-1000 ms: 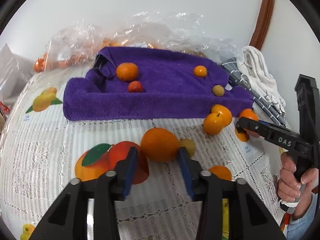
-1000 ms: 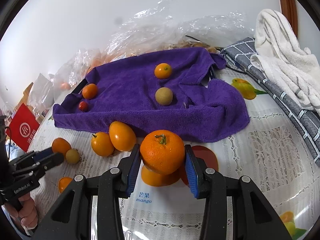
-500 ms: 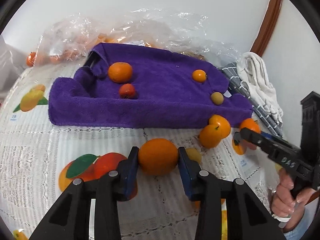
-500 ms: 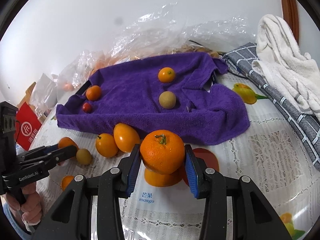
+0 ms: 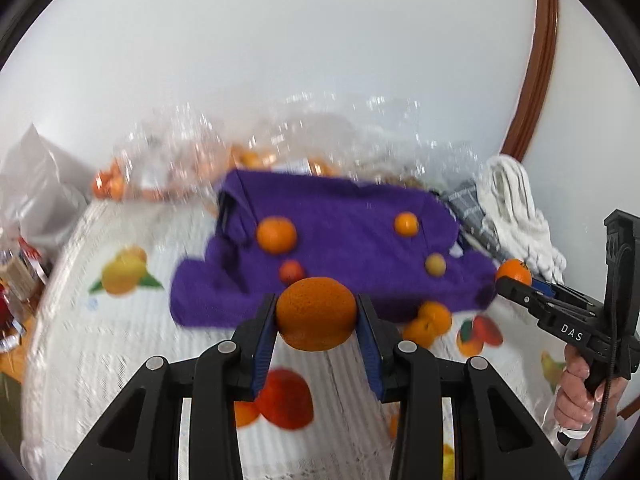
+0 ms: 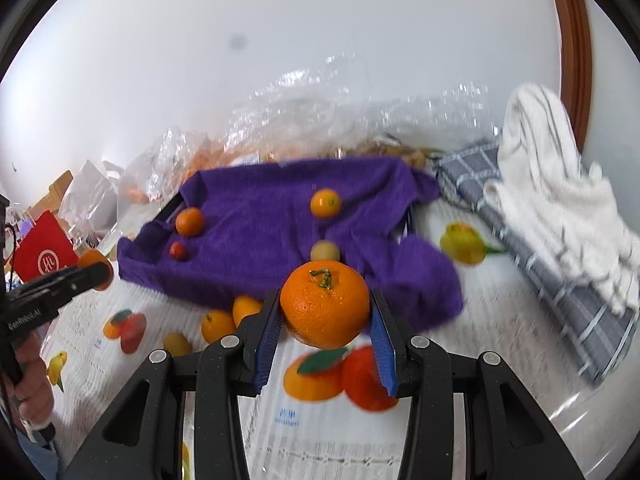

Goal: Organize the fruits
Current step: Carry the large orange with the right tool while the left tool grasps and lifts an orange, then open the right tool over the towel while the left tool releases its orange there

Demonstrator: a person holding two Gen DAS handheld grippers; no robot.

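My left gripper [image 5: 316, 316] is shut on a large orange [image 5: 316, 313] and holds it above the table, in front of the purple towel [image 5: 352, 240]. My right gripper [image 6: 325, 311] is shut on an orange with a stem [image 6: 325, 305], also lifted. On the towel lie an orange [image 5: 277, 235], a small red fruit [image 5: 291, 271], a small orange [image 5: 406, 224] and a tan round fruit [image 5: 435, 265]. Two oranges [image 6: 230, 318] and a tan fruit [image 6: 177, 343] lie on the tablecloth at the towel's near edge. The right gripper also shows in the left wrist view [image 5: 516, 284].
The table has a white lace cloth [image 6: 500, 328] printed with fruit. Clear plastic bags of fruit [image 5: 180, 168] stand behind the towel. A grey checked cloth [image 6: 532, 240] and a white towel [image 6: 560, 184] lie at the right. A red bag [image 6: 42, 254] stands at the far left.
Both grippers have risen with their oranges, off the tablecloth. The left gripper closed on its orange about a second ago. The views are blurred by motion.
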